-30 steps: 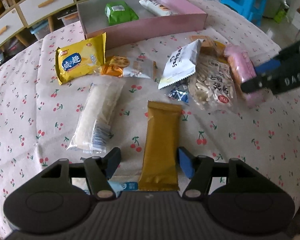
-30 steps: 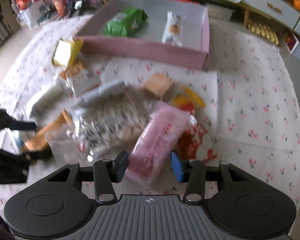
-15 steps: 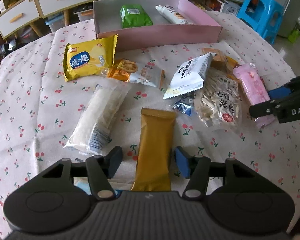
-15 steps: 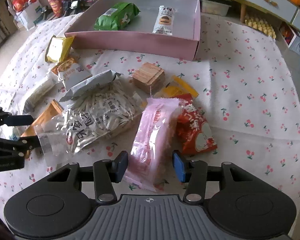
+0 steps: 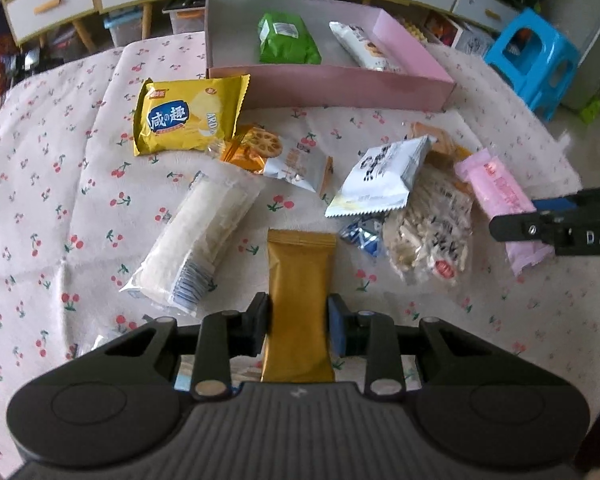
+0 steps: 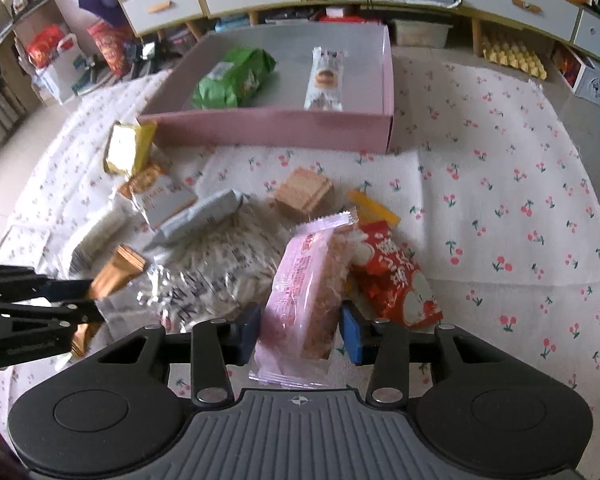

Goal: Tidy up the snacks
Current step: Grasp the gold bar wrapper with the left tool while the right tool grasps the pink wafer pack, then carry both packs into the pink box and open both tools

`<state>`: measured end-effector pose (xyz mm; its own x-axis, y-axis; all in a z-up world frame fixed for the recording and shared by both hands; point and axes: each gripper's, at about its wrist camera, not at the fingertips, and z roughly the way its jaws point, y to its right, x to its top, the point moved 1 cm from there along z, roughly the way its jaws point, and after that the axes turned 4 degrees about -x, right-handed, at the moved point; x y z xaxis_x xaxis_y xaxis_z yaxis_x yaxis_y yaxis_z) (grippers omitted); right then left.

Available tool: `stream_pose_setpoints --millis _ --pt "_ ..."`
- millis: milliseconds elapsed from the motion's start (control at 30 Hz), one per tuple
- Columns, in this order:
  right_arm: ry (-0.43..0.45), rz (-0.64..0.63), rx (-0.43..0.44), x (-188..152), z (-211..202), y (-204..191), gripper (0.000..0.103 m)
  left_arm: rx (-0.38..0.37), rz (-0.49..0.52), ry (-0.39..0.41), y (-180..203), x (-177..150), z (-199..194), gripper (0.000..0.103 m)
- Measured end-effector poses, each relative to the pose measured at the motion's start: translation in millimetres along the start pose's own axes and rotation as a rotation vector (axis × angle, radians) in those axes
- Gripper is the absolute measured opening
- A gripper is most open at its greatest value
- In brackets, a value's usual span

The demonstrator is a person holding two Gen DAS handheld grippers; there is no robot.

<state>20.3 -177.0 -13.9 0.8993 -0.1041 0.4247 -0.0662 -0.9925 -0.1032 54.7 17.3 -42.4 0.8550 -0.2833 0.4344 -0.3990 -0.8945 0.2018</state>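
Reading the labels first, I can make out large Chinese characters on the blue oval of the yellow packet [image 5: 188,118] near the far left of the counter [image 5: 40,184], black Chinese script on the white pouch [image 5: 380,178] and on the clear bag of pale sticks [image 5: 432,232], and the letters "DAS" on the other tool's body at the right edge; smaller print is too fine for me to read. My left hand-held gripper [image 5: 298,326] has just been closing, and its pads now press both sides of the gold bar [image 5: 300,280], which lay loose between wider jaws a second ago. My right hand-held gripper [image 6: 300,334] has narrowed slightly too and clamps the pink packet [image 6: 304,296], whose front end is tilted up off the red bag [image 6: 396,276] beside it. Both packets sit toward the near edge of the counter. At the far edge, the pink box [image 5: 340,84] holds a green bag [image 5: 286,38] and a white wrapped cake [image 5: 364,46], unchanged.
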Motion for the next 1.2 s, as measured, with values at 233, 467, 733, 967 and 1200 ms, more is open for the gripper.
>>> stream_pose_setpoints --millis 233,467,733,967,1200 --pt "0.021 0.063 0.079 3.6 -12.2 4.9 0.04 -0.02 -0.05 0.041 -2.2 6.0 -12.2 0.028" --pt "0.042 0.139 0.122 7.8 -22.1 16.3 0.04 -0.027 -0.077 0.091 -2.9 15.0 -24.6 0.028" --pt "0.102 0.227 0.175 20.2 -38.8 27.2 0.04 -0.04 -0.118 0.148 -1.8 30.8 -33.5 0.028" --pt "0.152 0.281 0.19 35.2 -48.6 30.3 0.04 -0.064 -0.154 0.189 2.3 51.3 -35.8 0.028" --pt "0.187 0.307 0.175 52.2 -45.4 24.9 0.04 -0.062 -0.161 0.222 5.9 75.3 -30.5 0.028"
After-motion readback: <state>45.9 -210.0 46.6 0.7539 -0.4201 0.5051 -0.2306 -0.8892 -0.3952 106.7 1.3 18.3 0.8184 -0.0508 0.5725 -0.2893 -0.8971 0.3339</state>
